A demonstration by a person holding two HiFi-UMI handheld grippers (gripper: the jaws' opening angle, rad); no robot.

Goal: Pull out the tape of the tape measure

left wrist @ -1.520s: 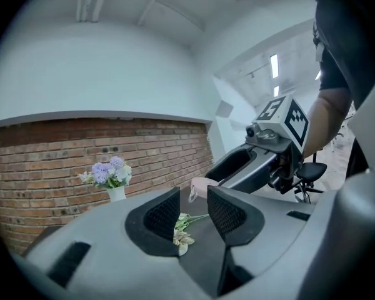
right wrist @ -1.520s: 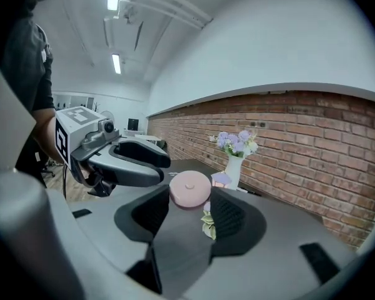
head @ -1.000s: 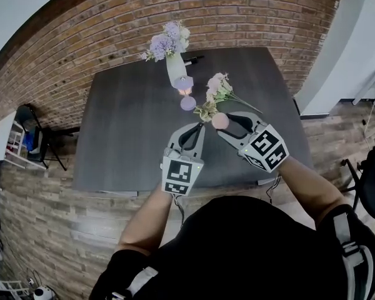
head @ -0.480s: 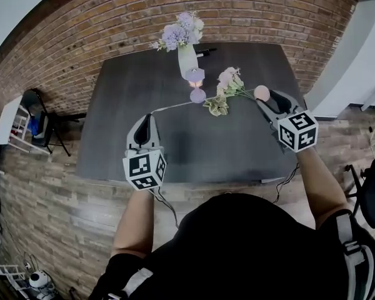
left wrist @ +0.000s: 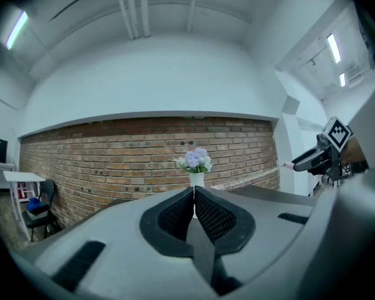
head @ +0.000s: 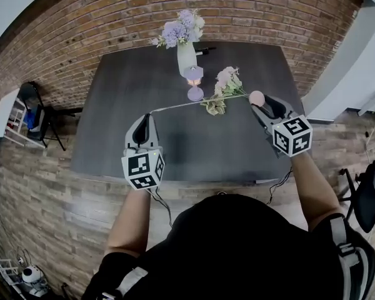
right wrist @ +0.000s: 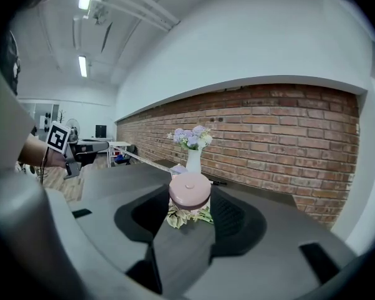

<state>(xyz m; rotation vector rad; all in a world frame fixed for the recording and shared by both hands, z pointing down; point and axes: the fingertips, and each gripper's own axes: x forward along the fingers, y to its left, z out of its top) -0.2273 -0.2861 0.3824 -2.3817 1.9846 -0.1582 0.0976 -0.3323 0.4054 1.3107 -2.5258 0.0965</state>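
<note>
Firstly, left tool (head: 149, 117): jaws pressed together on the free end of the tape (head: 194, 103), held over the counter (head: 125, 86) at its 8 o'clock. Right tool (head: 257, 104): jaws part-spread, clamped on the round pink tape measure (head: 256, 97), at the counter's 3 o'clock. Tape drawn out as a thin pale line between both tools, crossing a loose flower sprig (head: 225, 80) in the head view. Lilac ornament (head: 194, 75) at 12 o'clock of the tape's middle. White vase (head: 186, 58) of purple blooms beyond, near the far edge. Brick wall (head: 112, 24) behind.
</note>
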